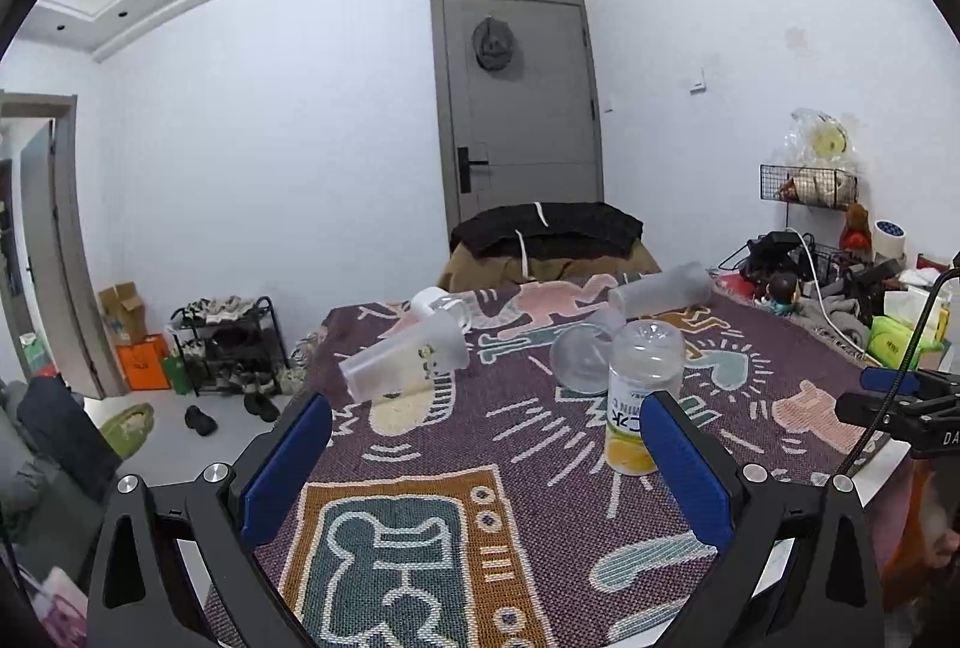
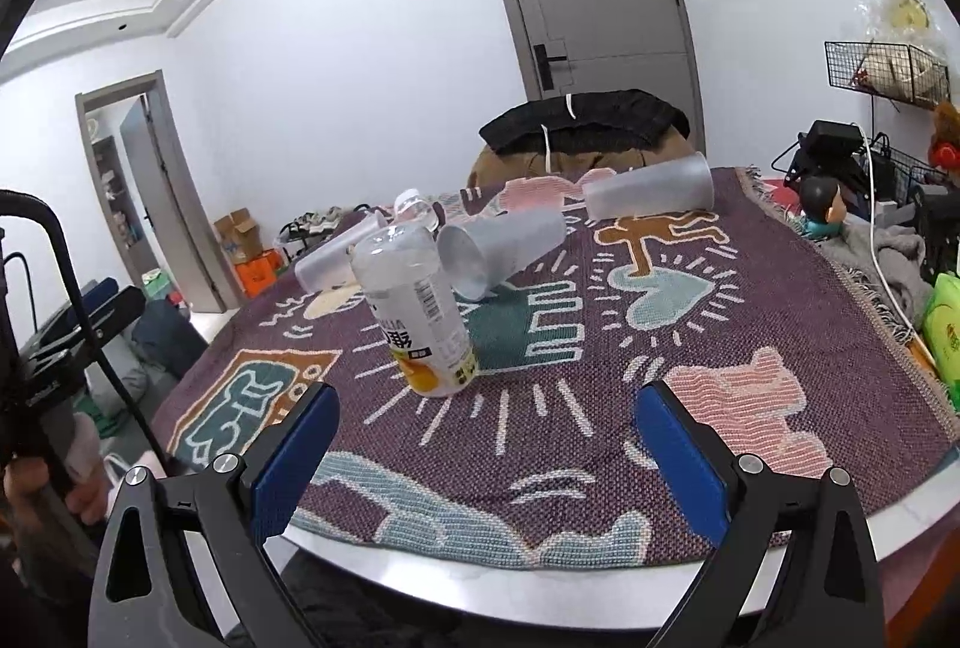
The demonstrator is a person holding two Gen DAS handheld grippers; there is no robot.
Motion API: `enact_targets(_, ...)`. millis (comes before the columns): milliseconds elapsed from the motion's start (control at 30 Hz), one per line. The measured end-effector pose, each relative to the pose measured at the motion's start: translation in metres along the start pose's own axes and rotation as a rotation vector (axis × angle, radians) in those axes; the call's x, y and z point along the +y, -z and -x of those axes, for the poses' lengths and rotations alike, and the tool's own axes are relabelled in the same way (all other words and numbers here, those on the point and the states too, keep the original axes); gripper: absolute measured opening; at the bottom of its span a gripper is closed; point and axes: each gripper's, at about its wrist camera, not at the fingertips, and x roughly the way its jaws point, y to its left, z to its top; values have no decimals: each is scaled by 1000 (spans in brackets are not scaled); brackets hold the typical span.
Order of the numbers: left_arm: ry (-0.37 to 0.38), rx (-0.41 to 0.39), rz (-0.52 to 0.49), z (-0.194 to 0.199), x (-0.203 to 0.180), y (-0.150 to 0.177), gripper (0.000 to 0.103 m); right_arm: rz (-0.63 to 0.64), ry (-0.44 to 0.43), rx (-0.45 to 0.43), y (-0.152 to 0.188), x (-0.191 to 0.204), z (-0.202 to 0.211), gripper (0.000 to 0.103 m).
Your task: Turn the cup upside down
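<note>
In the left wrist view the left gripper (image 1: 486,453) fills the lower part of the frame with its blue-padded fingers (image 1: 287,462) spread wide and nothing between them; beyond them lies a table (image 2: 540,582) covered by a purple woven cloth (image 1: 540,468) with cartoon figures; just inside the right finger, right of centre, a clear plastic bottle (image 1: 639,396) with a yellow citrus label stands upside down on the cloth, its base uppermost; the pictures do not settle whether the pad touches it; close behind the bottle a clear cup (image 1: 579,357) lies on its side with its round end facing the camera; a frosted cup (image 1: 405,360) lies on its side at centre left, a second frosted cup (image 1: 660,291) lies on its side near the far edge at upper right, and a small clear bottle with a white cap (image 1: 441,306) lies behind the left one; the right gripper (image 2: 486,453) appears in its own view at the lower edge, fingers likewise wide apart and empty, held at the near rim of the table; there the inverted bottle (image 2: 420,312) stands left of centre, tilted by the lens, the clear cup (image 2: 498,246) just behind it and the far frosted cup (image 2: 648,195) toward the upper right; a grey door (image 1: 519,102) stands in the back wall; a hand (image 2: 36,492) grips the other tool at the left edge.
</note>
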Motion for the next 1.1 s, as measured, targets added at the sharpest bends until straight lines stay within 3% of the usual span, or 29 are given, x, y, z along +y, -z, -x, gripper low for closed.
enact_targets(1100, -17, 57, 22, -18, 8, 4, 103, -33, -2, 18, 0, -10, -10, 100)
